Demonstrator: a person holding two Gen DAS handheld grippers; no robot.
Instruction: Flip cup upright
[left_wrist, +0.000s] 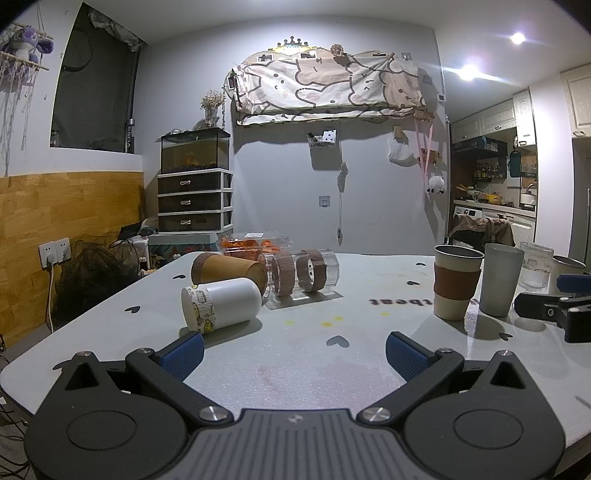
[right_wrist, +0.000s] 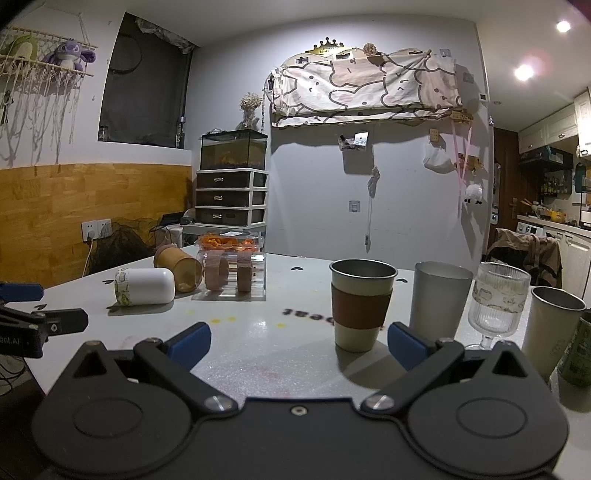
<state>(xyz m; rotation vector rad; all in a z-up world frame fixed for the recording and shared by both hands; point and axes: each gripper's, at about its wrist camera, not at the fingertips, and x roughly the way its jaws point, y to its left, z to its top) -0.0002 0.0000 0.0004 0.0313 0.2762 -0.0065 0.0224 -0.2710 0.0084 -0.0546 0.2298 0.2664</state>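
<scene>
I held both grippers low over the white tabletop (left_wrist: 295, 354), and neither one touched a cup. My left gripper (left_wrist: 294, 352) had its blue-padded fingers (left_wrist: 184, 350) spread wide with only bare tabletop between them. My right gripper (right_wrist: 299, 345) was spread just as wide, holding nothing; the cup with the brown sleeve (right_wrist: 362, 304) stood upright just beyond its fingers (right_wrist: 406, 343), apart from them.

The cups lying down were to the left. The white cup (left_wrist: 221, 304) lay on its side, its patterned rim end turned toward me and to the left, a little ahead of my left gripper's left finger and not touching it. Just behind it lay the brown cup (left_wrist: 229, 273), also on its side, its open mouth facing right. Beside that, a clear cup (left_wrist: 299, 273) wrapped with two brown bands lay on its side on a clear sheet. A clear box of orange food (left_wrist: 255, 243) sat behind them near the far edge.

To the right stood a row of upright ones: the sleeved cup, then a grey tumbler (right_wrist: 439, 301) near it, then a ribbed stemmed glass (right_wrist: 498, 304), then a pale metal-rimmed cup (right_wrist: 552, 325). A green can (right_wrist: 578, 350) showed at the far right edge, partly cut off.
</scene>
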